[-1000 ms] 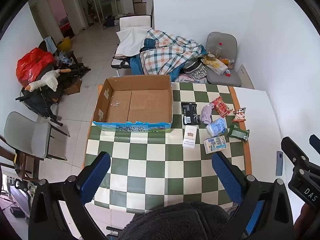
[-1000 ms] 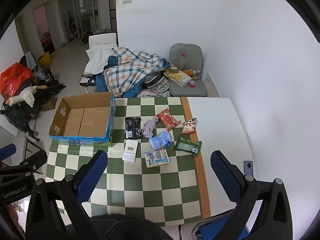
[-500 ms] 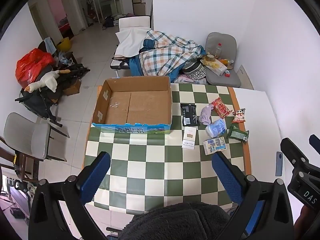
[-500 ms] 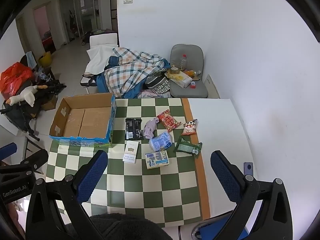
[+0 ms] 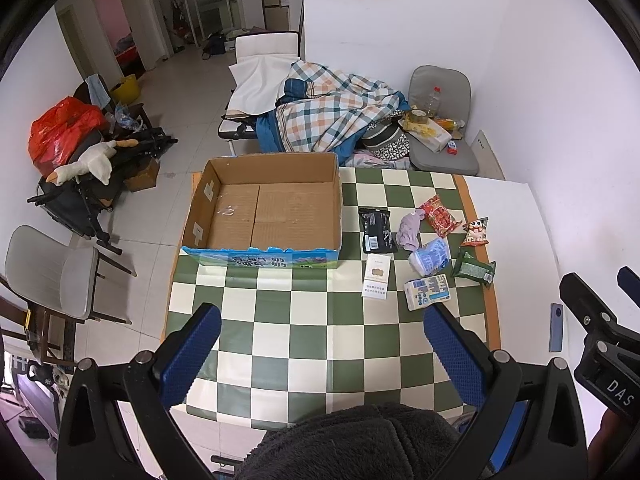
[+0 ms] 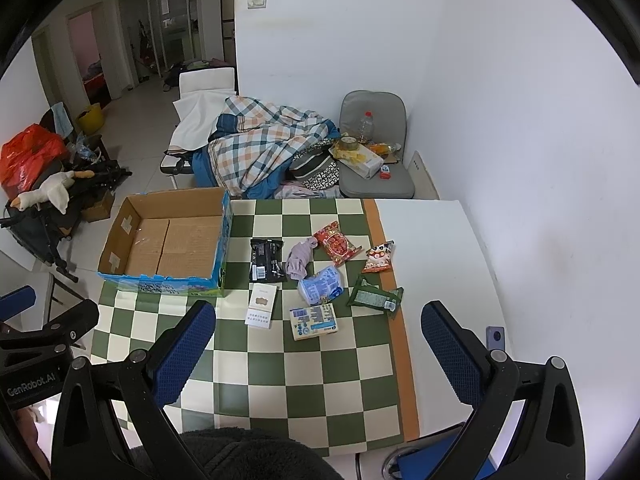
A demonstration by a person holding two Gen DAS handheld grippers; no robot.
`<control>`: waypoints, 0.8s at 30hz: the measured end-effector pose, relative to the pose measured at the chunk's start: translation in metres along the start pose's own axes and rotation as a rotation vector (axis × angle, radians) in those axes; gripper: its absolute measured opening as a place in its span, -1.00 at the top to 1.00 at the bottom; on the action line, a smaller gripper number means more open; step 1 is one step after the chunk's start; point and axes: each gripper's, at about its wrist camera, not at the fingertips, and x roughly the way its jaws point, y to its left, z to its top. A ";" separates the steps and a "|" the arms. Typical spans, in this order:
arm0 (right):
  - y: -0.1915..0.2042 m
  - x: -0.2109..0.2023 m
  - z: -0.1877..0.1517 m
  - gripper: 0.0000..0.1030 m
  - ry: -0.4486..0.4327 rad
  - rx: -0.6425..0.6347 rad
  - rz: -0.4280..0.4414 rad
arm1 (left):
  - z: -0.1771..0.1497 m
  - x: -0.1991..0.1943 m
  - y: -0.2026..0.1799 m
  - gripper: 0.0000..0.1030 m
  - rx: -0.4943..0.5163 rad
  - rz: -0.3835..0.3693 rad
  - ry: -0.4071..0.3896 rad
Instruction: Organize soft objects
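I am hovering high over the checkered table point(image 5: 304, 344), where the cardboard box point(image 5: 264, 216) is sitting empty at its far left. To the box's right the soft things are lying clustered: a black packet point(image 5: 376, 230), a lilac cloth point(image 5: 410, 230), a blue pouch point(image 5: 430, 256), a red snack bag point(image 5: 440, 210). I am holding my left tongs point(image 5: 320, 352) and right tongs point(image 6: 320, 352) spread wide, gripping nothing.

Matt brown cardboard box point(image 5: 276, 204), glossy checked tablecloth point(image 5: 304, 344), shiny plastic snack packets point(image 5: 440, 216).
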 end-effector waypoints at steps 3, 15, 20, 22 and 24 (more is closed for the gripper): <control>0.000 0.000 0.002 -1.00 -0.001 -0.001 -0.001 | 0.000 0.000 0.000 -1.00 -0.001 -0.001 0.000; 0.000 -0.002 0.004 -1.00 -0.007 0.002 0.001 | 0.006 0.003 -0.007 -1.00 -0.001 -0.002 -0.004; 0.000 -0.003 0.004 -1.00 -0.008 0.001 0.002 | 0.006 0.004 -0.007 -1.00 -0.001 -0.003 -0.004; 0.000 -0.003 0.004 -1.00 -0.010 0.001 0.001 | 0.005 0.003 -0.006 -1.00 0.000 -0.002 -0.005; 0.000 -0.003 0.004 -1.00 -0.009 0.001 0.001 | 0.004 0.002 -0.006 -1.00 0.000 -0.001 -0.006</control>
